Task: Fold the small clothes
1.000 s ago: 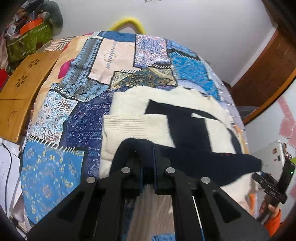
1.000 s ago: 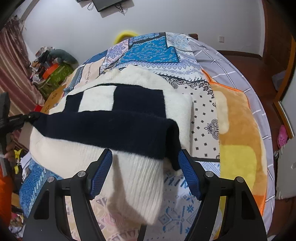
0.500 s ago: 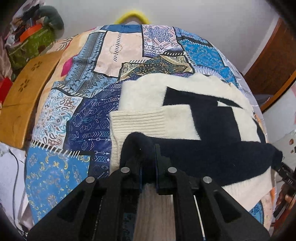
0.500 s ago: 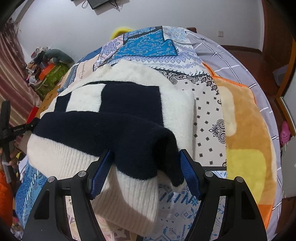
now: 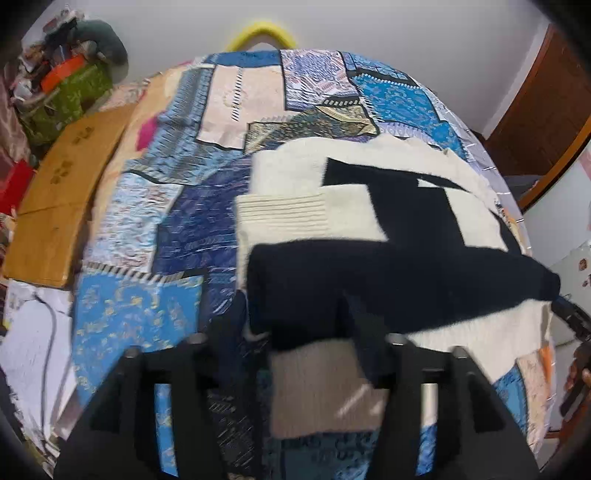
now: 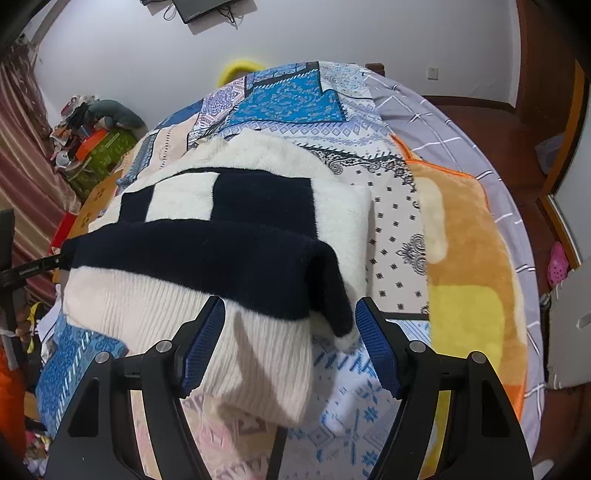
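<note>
A cream and navy knitted sweater (image 5: 369,206) lies on a patchwork bedspread (image 5: 147,221), its lower part folded up over the body. In the left wrist view my left gripper (image 5: 299,332) is open, its fingers spread either side of the folded navy hem (image 5: 369,280), blurred by motion. In the right wrist view the sweater (image 6: 229,229) fills the middle, and my right gripper (image 6: 290,332) is open, its blue-padded fingers (image 6: 203,343) standing either side of the sweater's near corner (image 6: 332,306) without touching it.
A wooden board (image 5: 62,192) lies along the bed's left edge, with a cluttered pile (image 5: 70,92) behind it. An orange and yellow fleece blanket (image 6: 469,258) lies to the right of the sweater. A yellow ring (image 5: 262,31) peeks over the bed's far end.
My left gripper has opened and let go of the navy hem, which now rests on the sweater. My right gripper stays open and has backed off a little from the sweater's corner.
</note>
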`<state>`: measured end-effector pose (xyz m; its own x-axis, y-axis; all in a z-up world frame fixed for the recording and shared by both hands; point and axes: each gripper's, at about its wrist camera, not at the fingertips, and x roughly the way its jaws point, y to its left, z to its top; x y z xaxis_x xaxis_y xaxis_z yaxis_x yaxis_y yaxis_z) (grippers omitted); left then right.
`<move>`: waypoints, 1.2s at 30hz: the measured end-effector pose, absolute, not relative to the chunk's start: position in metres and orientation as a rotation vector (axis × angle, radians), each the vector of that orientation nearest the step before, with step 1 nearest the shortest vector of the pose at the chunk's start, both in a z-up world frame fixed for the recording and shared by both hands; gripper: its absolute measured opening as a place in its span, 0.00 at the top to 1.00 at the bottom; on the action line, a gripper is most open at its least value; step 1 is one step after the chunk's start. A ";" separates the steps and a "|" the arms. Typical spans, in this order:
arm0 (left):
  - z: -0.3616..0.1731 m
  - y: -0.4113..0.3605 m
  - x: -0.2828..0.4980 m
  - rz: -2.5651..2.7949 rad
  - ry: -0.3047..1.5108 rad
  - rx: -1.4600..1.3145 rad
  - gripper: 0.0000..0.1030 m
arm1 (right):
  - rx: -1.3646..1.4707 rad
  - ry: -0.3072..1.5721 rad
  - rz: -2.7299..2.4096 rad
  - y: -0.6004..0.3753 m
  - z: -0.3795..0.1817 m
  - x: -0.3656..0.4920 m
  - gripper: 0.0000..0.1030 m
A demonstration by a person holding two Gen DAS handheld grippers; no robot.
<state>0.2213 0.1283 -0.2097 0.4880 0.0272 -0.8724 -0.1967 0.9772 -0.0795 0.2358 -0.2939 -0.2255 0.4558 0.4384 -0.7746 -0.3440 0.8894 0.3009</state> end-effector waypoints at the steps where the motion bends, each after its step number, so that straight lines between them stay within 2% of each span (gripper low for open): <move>1: -0.208 0.128 0.217 0.144 1.045 -0.165 0.35 | 0.106 0.984 0.480 -0.295 -0.224 0.235 0.32; 8: -0.214 0.130 0.197 0.138 1.072 -0.175 0.35 | 0.123 0.984 0.460 -0.305 -0.221 0.225 0.32; 23: -0.246 0.124 0.178 0.087 1.144 -0.268 0.35 | 0.184 1.075 0.531 -0.290 -0.252 0.207 0.32; 27: -0.250 0.127 0.176 0.047 1.151 -0.340 0.47 | 0.204 1.084 0.554 -0.283 -0.258 0.207 0.34; 29: -0.250 0.128 0.176 0.023 1.151 -0.370 0.55 | 0.224 1.082 0.573 -0.281 -0.260 0.208 0.44; 31: -0.249 0.126 0.175 -0.006 1.152 -0.377 0.67 | 0.238 1.076 0.583 -0.280 -0.259 0.208 0.50; 33: -0.244 0.118 0.173 -0.024 1.145 -0.335 0.74 | 0.232 1.069 0.598 -0.278 -0.255 0.209 0.60; 35: -0.240 0.111 0.173 -0.029 1.138 -0.291 0.78 | 0.208 1.062 0.606 -0.274 -0.250 0.210 0.73; 36: -0.238 0.107 0.172 -0.034 1.133 -0.265 0.85 | 0.194 1.055 0.612 -0.273 -0.248 0.211 0.76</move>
